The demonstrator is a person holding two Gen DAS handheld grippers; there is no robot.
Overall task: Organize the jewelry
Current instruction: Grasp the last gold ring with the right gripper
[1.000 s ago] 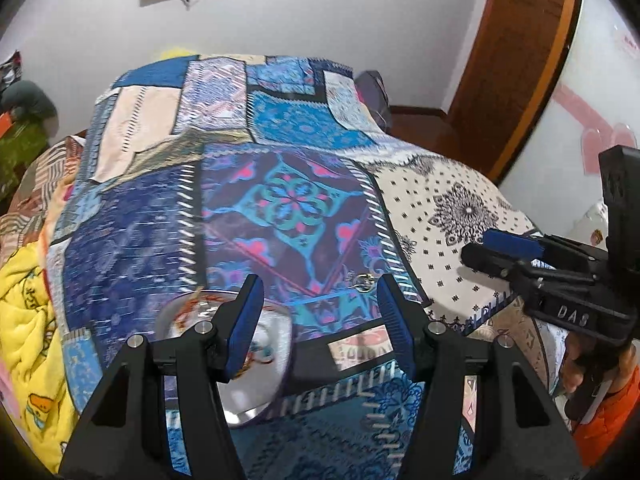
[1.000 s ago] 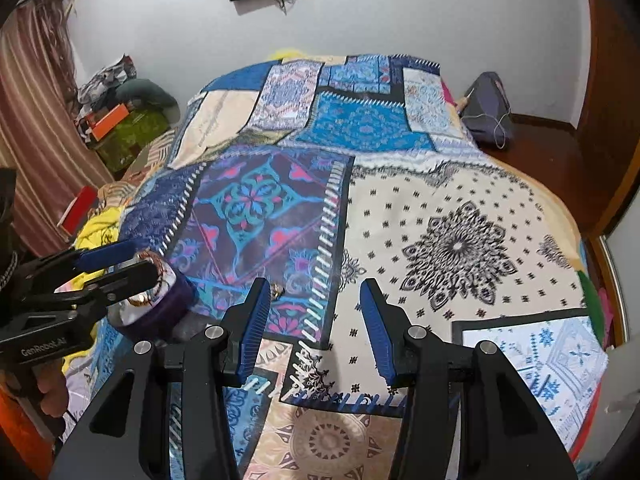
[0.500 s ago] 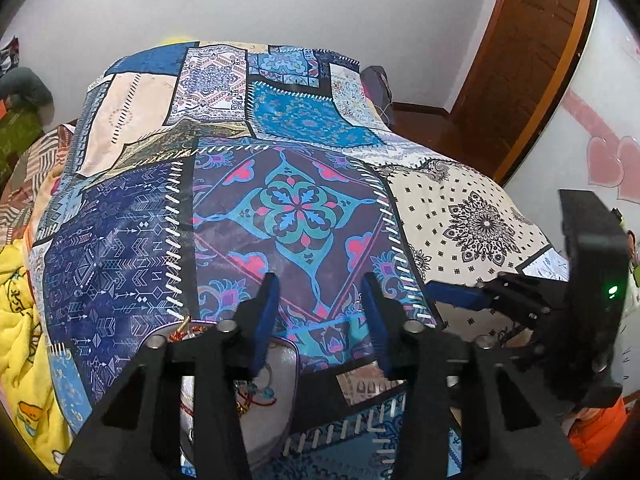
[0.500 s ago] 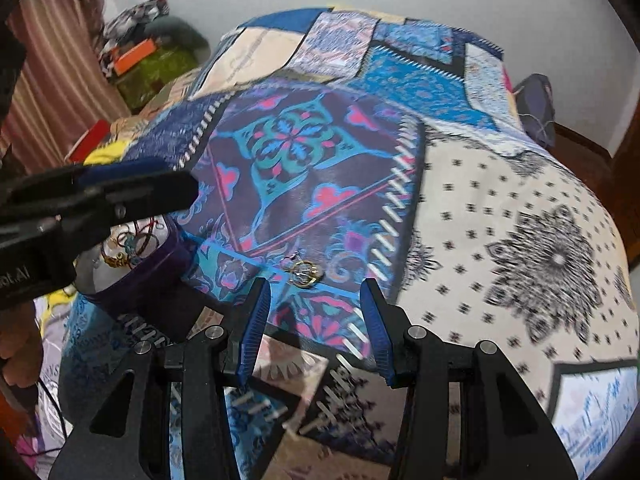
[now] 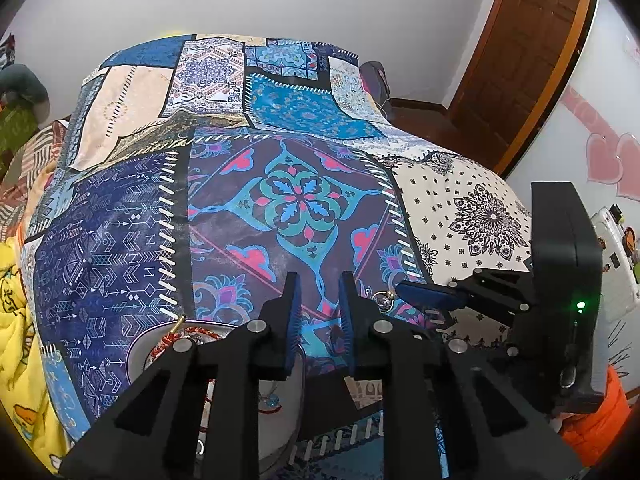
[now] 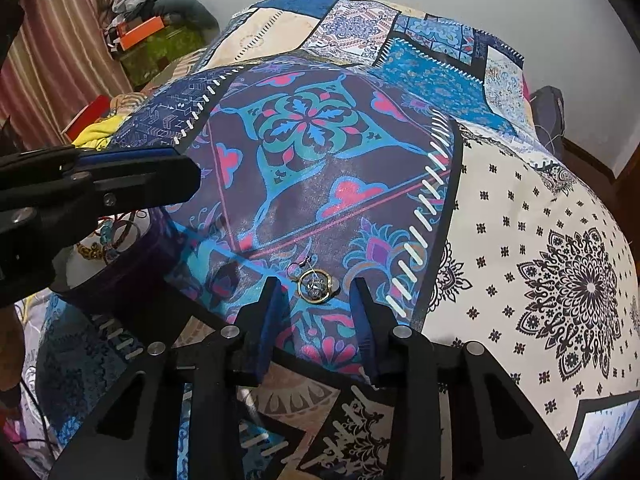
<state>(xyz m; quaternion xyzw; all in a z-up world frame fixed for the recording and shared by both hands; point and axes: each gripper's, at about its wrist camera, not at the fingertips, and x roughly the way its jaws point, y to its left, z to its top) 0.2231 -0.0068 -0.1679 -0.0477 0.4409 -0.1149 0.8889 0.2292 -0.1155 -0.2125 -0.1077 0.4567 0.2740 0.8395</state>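
Observation:
A small gold-rimmed round earring (image 6: 315,286) lies on the patchwork bedspread, just ahead of my right gripper (image 6: 316,292), whose jaws are open on either side of it, apart from it. It also shows in the left wrist view (image 5: 383,300), next to the right gripper's blue fingertip (image 5: 424,295). My left gripper (image 5: 318,300) has narrowed to a small gap and holds nothing. It hovers over a white bowl (image 5: 138,356) with a purple outside (image 6: 132,256) that holds red and gold jewelry (image 5: 188,334).
The patchwork bedspread (image 5: 296,200) covers a bed. A yellow blanket (image 5: 16,320) lies at the left. A wooden door (image 5: 520,52) stands at the back right. Clutter and an orange box (image 6: 140,32) sit at the far left by a curtain.
My left gripper's jaws have closed to a narrow gap above the bowl. My right gripper has moved down and forward until the earring lies between its open jaws.

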